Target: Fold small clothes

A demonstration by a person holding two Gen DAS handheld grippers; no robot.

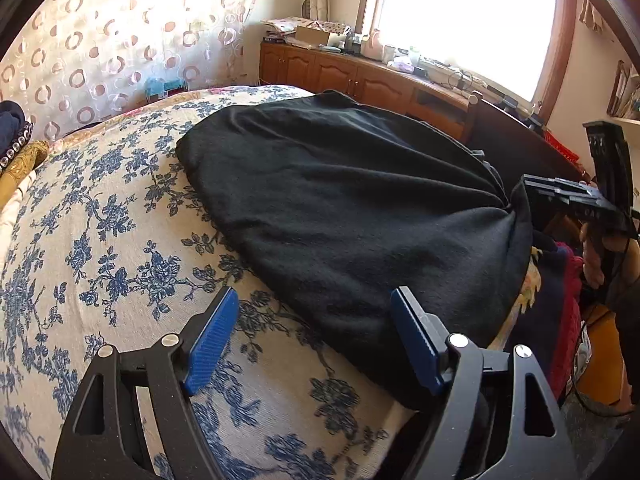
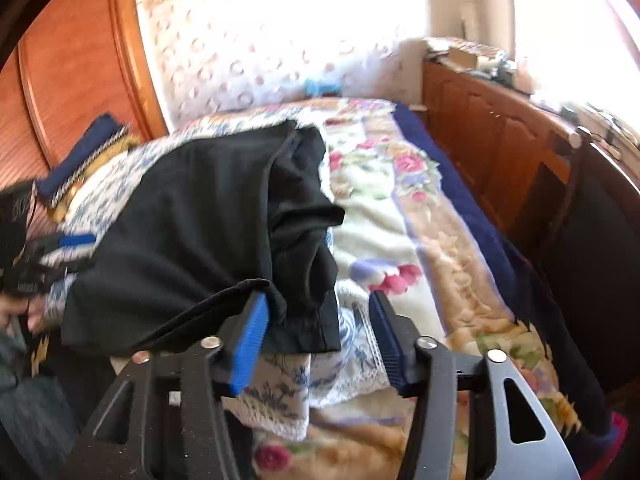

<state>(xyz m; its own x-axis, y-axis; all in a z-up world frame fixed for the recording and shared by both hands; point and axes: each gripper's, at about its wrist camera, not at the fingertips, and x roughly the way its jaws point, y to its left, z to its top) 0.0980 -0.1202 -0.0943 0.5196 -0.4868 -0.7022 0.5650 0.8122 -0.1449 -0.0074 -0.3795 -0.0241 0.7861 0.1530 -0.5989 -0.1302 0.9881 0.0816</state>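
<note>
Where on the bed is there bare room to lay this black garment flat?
Free: the blue-flowered bedspread left of the black garment, up to the folded clothes by the curtain. Also the rose blanket toward the wooden cabinets. Crowded: the bed's near edge, with piled clothes.

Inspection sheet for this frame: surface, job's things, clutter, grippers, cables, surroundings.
Surface: bed with blue floral cover over a flowered blanket.
Job's things: black garment, partly folded, a bunched corner at the right gripper.
Clutter: dark blue and gold items near the headboard.
Grippers: left gripper open at the garment's near edge; right gripper open, cloth against its left pad.
Cables: wires on the cabinet top.
Surroundings: wooden cabinet, bright window, patterned curtain.
</note>
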